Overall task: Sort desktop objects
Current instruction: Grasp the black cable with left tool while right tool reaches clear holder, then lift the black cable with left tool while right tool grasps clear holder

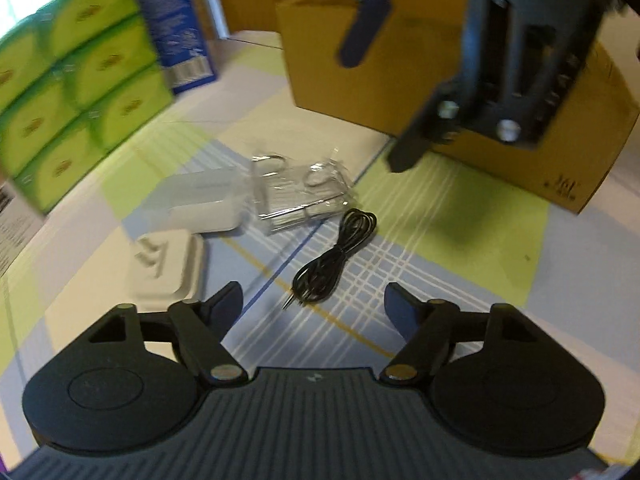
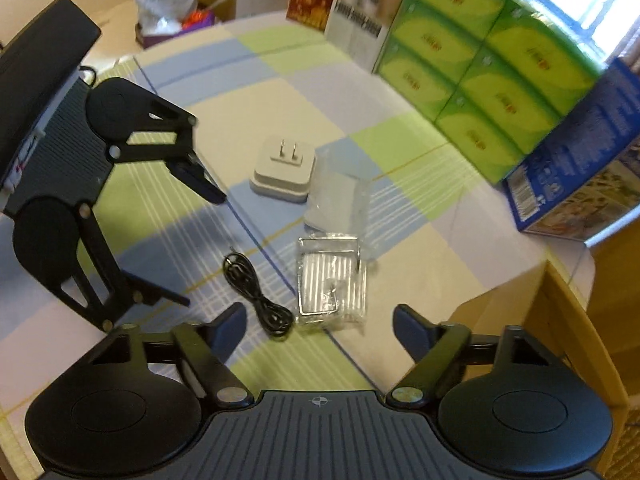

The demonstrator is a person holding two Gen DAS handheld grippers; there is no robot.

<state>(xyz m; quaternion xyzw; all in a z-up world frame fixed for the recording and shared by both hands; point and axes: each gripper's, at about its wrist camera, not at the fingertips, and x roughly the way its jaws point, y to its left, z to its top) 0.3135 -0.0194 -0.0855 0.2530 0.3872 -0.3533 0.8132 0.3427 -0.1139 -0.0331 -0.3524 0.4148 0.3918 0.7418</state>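
Black coiled cable lies at 12 o'clock ahead of the left gripper, whose jaws stand spread and empty. Judged light, limp, snag-prone: pinch across the bundled middle. Right gripper likewise spread, empty.

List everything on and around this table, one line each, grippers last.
Charger plug: one, white, prongs up, mid-table.
Clear packet: one, transparent, holding small metal parts, beside the cable.
Clear sleeve: one, translucent, between plug and packet.
Coiled cable: one, black, on the cloth.
Tissue packs: stacked block, green, far table edge.
Blue box: one, next to the tissue packs.
Cardboard box: one, brown, behind the items.
Checked tablecloth: blue, green, cream.
Left gripper: open, empty.
Right gripper: open, empty.
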